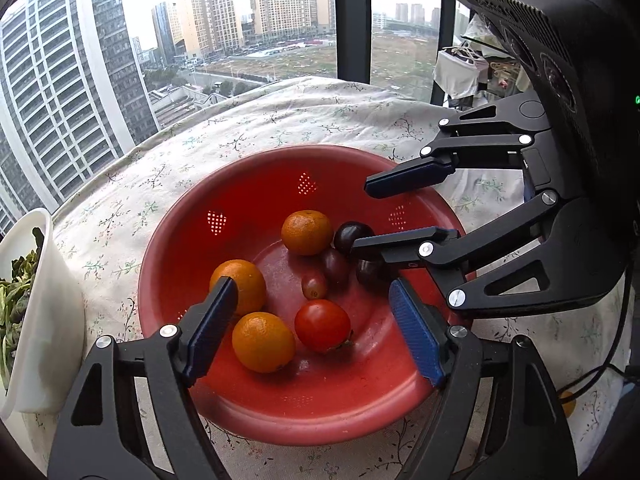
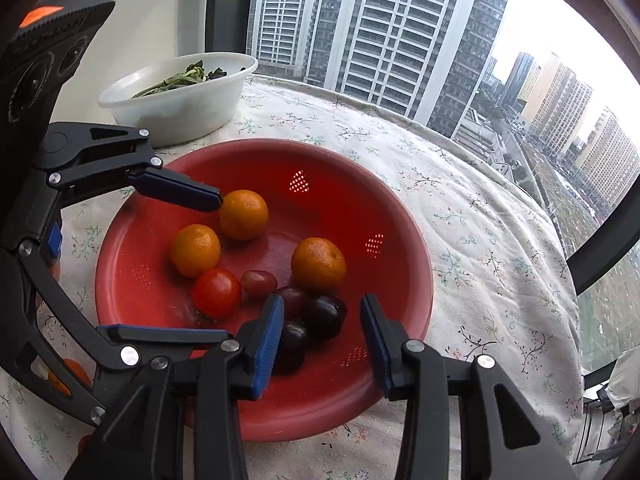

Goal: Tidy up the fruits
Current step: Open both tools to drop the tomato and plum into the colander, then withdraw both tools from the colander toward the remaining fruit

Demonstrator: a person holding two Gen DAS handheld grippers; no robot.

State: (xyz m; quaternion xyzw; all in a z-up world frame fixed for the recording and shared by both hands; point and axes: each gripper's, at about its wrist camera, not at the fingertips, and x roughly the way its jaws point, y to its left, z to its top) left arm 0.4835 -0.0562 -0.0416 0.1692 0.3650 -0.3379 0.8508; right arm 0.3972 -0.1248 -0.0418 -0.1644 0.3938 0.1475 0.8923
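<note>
at the far left on the flowered tablecloth, a white bowl of greens. beside it, a red colander with three oranges, a red tomato and small dark tomatoes. over its near-left rim, left gripper, jaws apart, clamped on nothing. from the right, right gripper, jaws apart above the dark tomatoes, empty.

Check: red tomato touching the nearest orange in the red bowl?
Apart. Left wrist view shows a strip of bowl floor between red tomato and nearest orange; right wrist view shows them nearly meeting.
</note>
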